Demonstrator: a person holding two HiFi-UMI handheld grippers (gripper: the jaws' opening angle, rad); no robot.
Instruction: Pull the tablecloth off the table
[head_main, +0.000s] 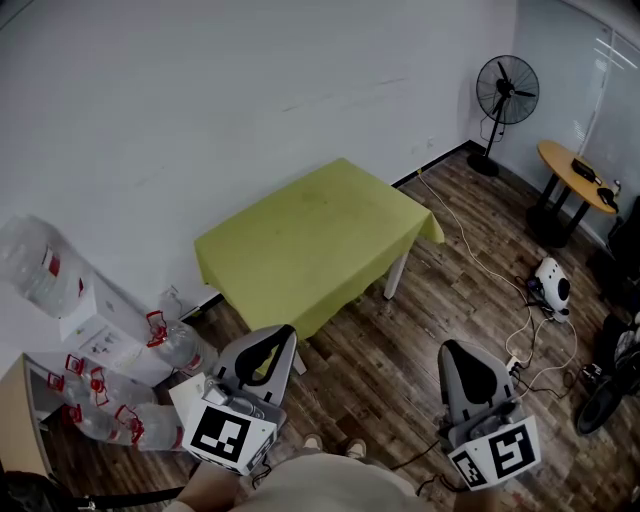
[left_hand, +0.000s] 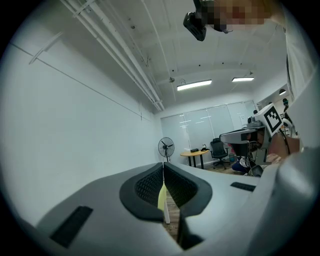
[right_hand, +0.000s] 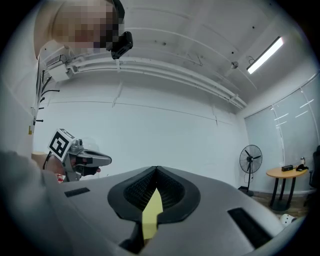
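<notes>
Nearest to the camera, at the bottom of the head view, the person holds both tools level, side by side and pointing at the bench. The left tongs (head_main: 272, 338) are pressed together and pinch nothing: in the left gripper view the two ribbed pads meet at the tip. The right tongs (head_main: 460, 352) are also pressed together and empty. In the right gripper view the pads touch at the tip, and only a far yellow strip of the cloth shows through the slit under them. Both tools are well apart from the bench, over the dark wooden floor (head_main: 400, 350).

To the left of the left tongs, several clear water bottles (head_main: 110, 410) with red handles lie on the floor near a white box. A white cable (head_main: 480, 265) runs over the floor on the right side, towards a white device (head_main: 553, 283).

Further away stands the bench (head_main: 395, 276), near the white wall (head_main: 200, 110). The yellow-green tablecloth (head_main: 310, 240) lies flat over its whole top and hangs down over all the edges that can be seen. Only one white leg shows, under the near right corner.

Farthest, in the right corner of the room, there is a black standing fan (head_main: 506, 92) and beside it a round bench (head_main: 575, 172) with a wooden top and some small dark things on it.
</notes>
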